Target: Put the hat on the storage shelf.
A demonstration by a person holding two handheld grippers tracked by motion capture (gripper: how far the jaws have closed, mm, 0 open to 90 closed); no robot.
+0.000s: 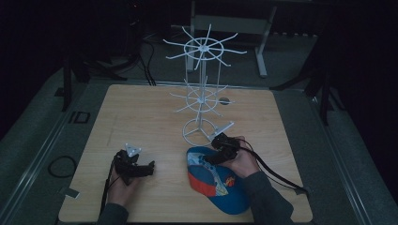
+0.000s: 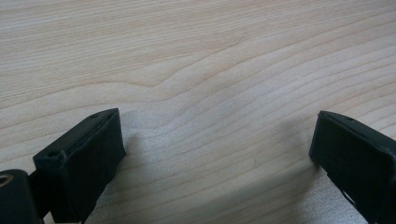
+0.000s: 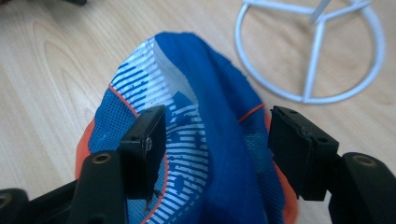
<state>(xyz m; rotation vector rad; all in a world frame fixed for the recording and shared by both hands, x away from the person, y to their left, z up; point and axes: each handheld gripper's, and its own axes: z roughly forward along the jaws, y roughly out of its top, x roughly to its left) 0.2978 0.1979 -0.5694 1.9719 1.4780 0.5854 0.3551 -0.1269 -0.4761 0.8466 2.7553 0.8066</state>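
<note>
where the wooden bench (image 1: 141, 117) meets the person's left hand, the left hand-held gripper (image 1: 141, 169) sits low over the near-left part of the boards, its jaws spread wide with bare wood grain between them in the left gripper view, holding nothing. further right, a blue cap (image 1: 213, 180) with orange trim and a white striped panel lies on the bench near its front edge, just in front of the white wire rack (image 1: 202, 93). that rack stands at the middle of the bench on a ring base (image 3: 310, 51), with two tiers of spokes up its pole. at the right, the right hand-held gripper (image 1: 217, 152) reaches over the cap's far end; in the right gripper view its jaws stand apart on either side of a raised fold of the cap's fabric (image 3: 219, 140), not yet closed on it.
</note>
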